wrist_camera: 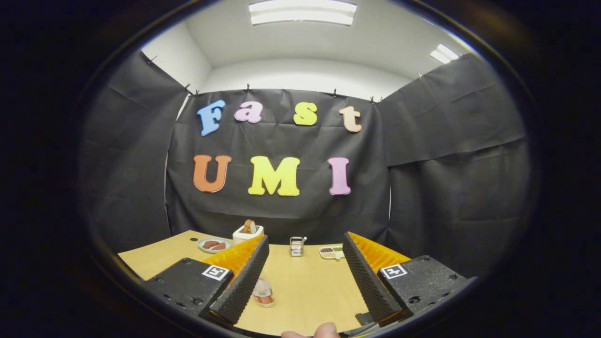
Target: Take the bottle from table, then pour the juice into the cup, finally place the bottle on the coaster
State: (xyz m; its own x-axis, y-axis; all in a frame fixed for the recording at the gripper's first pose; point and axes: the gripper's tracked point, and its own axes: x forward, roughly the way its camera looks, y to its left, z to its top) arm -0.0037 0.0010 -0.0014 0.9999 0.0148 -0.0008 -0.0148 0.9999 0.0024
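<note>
My gripper [305, 240] hangs open over a light wooden table [312, 286], its two fingers wide apart with nothing held between them. A small clear container with a red band [264, 292] stands on the table low between the fingers, right beside the inner face of the left finger [244, 277] and partly hidden by it. I cannot tell whether it is the bottle or the cup. The right finger [364, 272] is well apart from it.
At the table's far edge stand a white toaster with bread [248, 231], a plate with brown pieces [213, 244], a small metal-and-glass item [296, 246] and a little tray [331, 252]. A person's fingertip [325, 330] shows below the fingers. Black cloth walls surround the table.
</note>
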